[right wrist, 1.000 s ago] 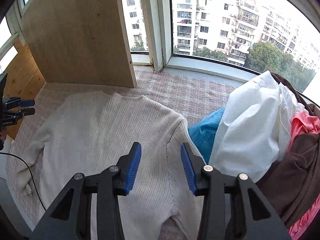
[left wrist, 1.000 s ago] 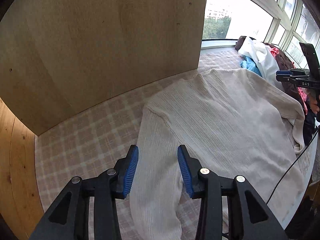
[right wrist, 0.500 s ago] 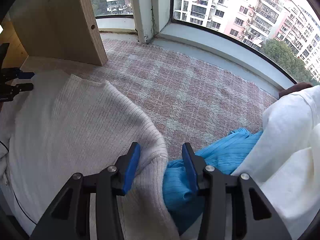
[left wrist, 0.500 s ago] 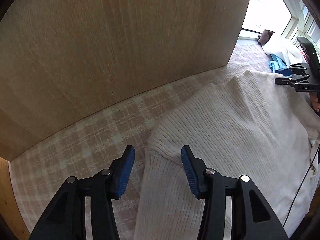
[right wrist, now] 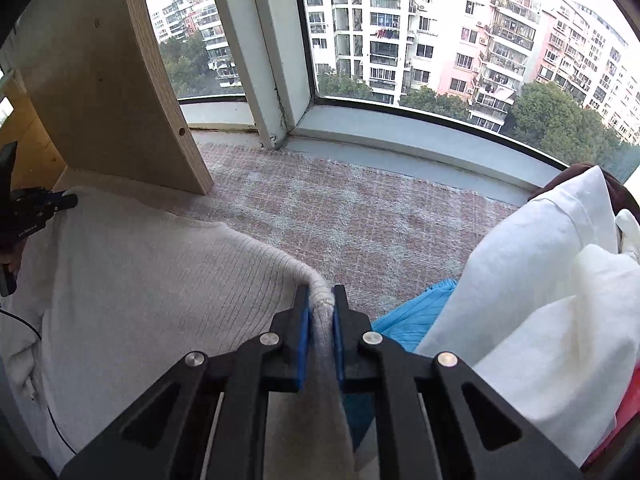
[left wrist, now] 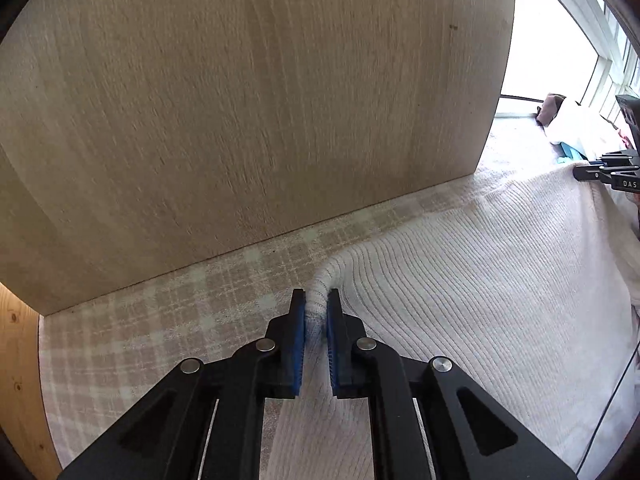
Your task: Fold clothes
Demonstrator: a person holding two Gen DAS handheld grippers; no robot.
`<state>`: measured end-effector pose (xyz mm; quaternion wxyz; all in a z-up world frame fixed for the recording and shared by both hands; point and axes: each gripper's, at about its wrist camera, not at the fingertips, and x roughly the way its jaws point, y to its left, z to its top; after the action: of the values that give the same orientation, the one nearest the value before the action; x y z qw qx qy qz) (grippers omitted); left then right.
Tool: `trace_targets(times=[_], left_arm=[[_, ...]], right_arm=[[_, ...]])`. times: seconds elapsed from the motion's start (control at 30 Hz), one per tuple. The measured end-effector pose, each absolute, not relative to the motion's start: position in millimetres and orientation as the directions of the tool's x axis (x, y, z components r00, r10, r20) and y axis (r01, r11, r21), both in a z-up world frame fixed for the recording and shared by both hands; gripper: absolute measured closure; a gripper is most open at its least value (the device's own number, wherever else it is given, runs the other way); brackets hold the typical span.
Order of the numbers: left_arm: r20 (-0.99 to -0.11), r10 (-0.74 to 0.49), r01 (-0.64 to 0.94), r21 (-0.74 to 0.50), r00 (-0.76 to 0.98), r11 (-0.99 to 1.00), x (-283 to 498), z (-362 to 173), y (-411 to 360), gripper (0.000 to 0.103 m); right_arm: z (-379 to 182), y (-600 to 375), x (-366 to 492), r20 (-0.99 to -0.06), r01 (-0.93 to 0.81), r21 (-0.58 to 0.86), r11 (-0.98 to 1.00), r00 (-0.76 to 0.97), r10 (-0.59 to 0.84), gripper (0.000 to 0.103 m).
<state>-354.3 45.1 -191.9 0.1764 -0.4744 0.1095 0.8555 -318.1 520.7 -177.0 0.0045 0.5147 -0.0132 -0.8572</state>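
Now both jaws, open half a second ago, have closed: left hand-held gripper (left wrist: 316, 320) and right hand-held gripper (right wrist: 320, 312) each pinch a shoulder of the sweater (left wrist: 480, 280) lying flat on the counter (left wrist: 160, 320), ready for folding.

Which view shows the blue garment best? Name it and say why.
The right wrist view. There the blue garment lies close, just right of the right gripper, between the cream sweater and the white cloth pile. The left wrist view shows only a distant blue sliver at the frame edge.
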Motion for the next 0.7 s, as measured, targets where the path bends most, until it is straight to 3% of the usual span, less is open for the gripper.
trace_targets(times=[0.13,0.27,0.33,0.4,0.57,0.7], left_arm=[[-0.872,0.155,-0.407,0.055,-0.464,-0.912,-363.9,-213.2,47.6,0.094],[-0.879,0.154,-0.403,0.047,-0.451,-0.914,-364.7,-218.9,46.7,0.091],[-0.878,0.134,-0.402,0.071,-0.459,-0.913,-362.9,-208.9,46.3,0.083],[-0.862,0.101,-0.387,0.116,-0.497,-0.915,-356.4,-189.9,41.6,0.082],[-0.807,0.143,-0.357,0.088,-0.572,-0.93,-310.5,-116.1,-1.9,0.082],[-0.767,0.17,-0.341,0.068,-0.619,-0.938,-242.3,-59.5,-42.5,0.08]], right_arm=[[-213.9,527.1,-334.7,-0.928,-0.032,-0.021,-0.999,-0.372,0.031,0.093],[-212.3,528.6,-335.6,-0.927,-0.03,-0.021,-0.999,-0.373,0.031,0.092],[-198.9,528.9,-329.5,-0.918,-0.04,-0.02,-0.999,-0.394,0.034,0.082],[-178.7,528.8,-319.6,-0.9,-0.052,-0.018,-0.998,-0.435,0.039,0.076],[-127.7,529.4,-293.2,-0.845,-0.081,0.002,-0.997,-0.533,0.042,0.075],[-84.1,537.1,-249.0,-0.801,-0.089,0.149,-0.985,-0.595,-0.067,0.075]])
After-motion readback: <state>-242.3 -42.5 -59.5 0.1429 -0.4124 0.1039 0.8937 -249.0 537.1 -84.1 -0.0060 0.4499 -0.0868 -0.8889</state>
